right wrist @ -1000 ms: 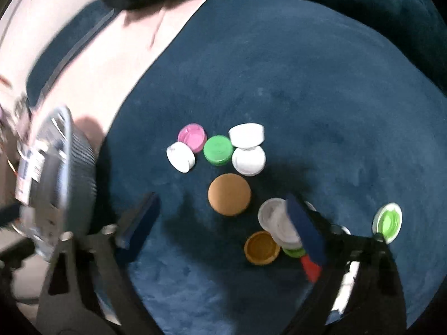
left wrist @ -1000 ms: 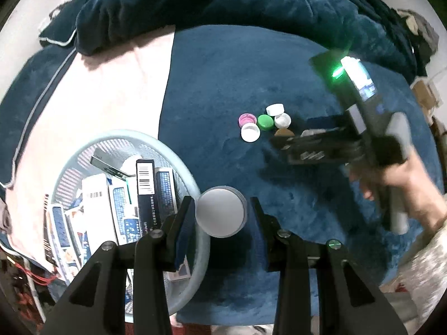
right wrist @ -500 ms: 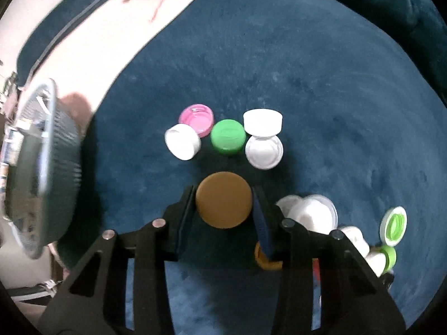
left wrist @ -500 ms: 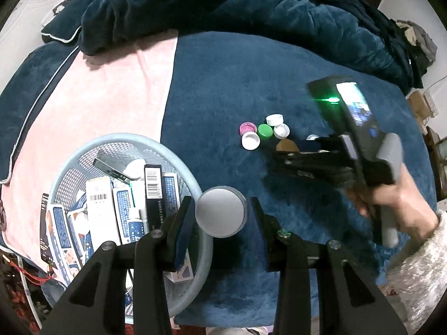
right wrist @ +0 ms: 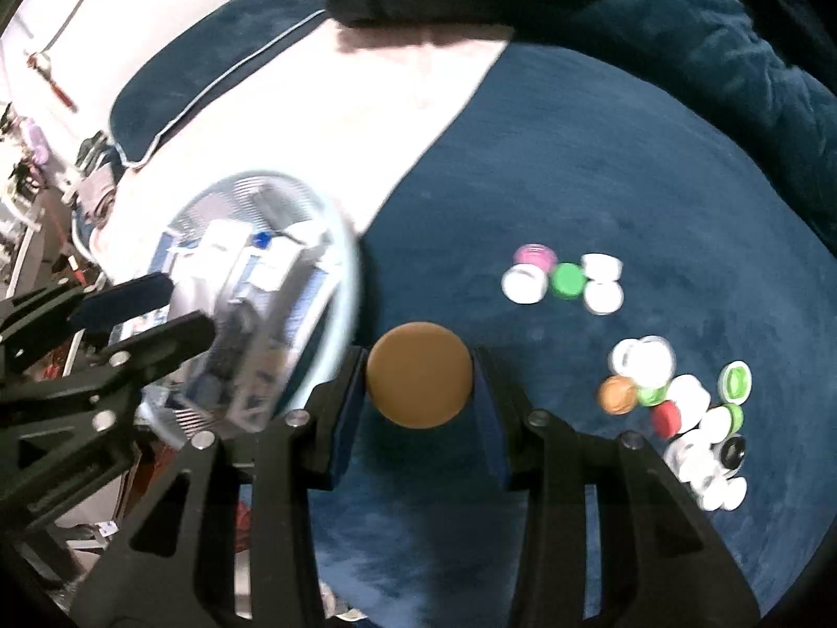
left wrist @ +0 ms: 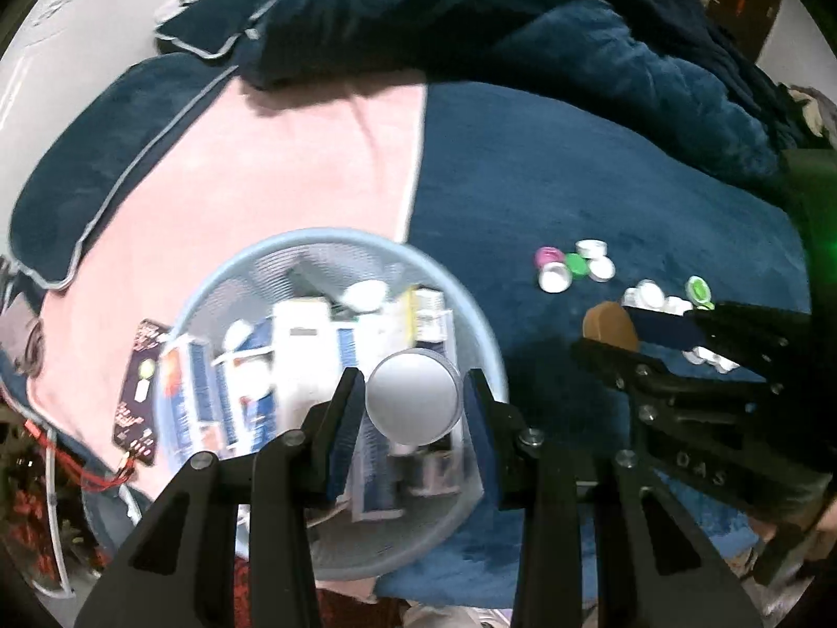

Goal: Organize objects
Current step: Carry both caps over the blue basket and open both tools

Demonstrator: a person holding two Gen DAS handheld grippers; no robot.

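L gripper (left wrist: pixel 413 403) is clenching a grey lid (left wrist: pixel 413 399) btwn both pads, hanging right over the basket (left wrist: pixel 486 345), near its right rim. Basket is light blue mesh, sitting on the pink towel (left wrist: pixel 272 167) at left, packed w/ white-and-blue boxes (left wrist: pixel 308 345) & a white cap or two; contents are blurring, so labels can't be read. R gripper (right wrist: pixel 419 384) is grasping a brown lid (right wrist: pixel 418 382), pads pressing on both sides, the lid clear of the blue blanket (right wrist: pixel 601 157); jaws have just been closing onto it. In the L wrist view the R gripper is showing at right, brown lid at its tip, just right of the basket. Far right on the blanket a tight cluster of five caps is lying: pink cap (right wrist: pixel 534 256), green cap (right wrist: pixel 567 279) & three white ones touching. Nearer & further right a loose pile (right wrist: pixel 680 408) is lying: white, orange, red, green & black caps, some overlapping. Dark blue duvet (left wrist: pixel 471 15) is bunching at the far edge. A dark card (left wrist: pixel 138 392) w/ red wires is lying on the towel left of the basket.
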